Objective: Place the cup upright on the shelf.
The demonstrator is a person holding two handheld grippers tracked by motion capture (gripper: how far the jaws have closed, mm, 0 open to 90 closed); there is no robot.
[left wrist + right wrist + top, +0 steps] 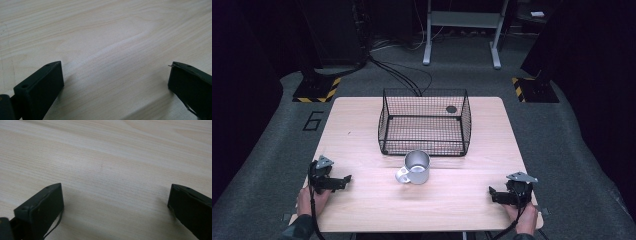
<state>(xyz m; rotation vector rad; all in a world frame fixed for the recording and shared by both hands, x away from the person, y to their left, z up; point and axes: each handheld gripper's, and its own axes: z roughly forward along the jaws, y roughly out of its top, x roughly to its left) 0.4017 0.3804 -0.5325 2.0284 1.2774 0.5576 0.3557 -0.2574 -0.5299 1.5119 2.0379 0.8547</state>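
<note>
Mug point(417, 167) upright (handle toward near-left corner)

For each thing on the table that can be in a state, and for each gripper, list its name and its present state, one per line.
Metal mug: upright, looks empty, handle toward the near left, standing free in front of the basket.
Wire basket: upright, open at the top, nothing in it.
Left gripper: open, holding nothing, low over the wooden table.
Right gripper: open, holding nothing, low over the table.
</note>
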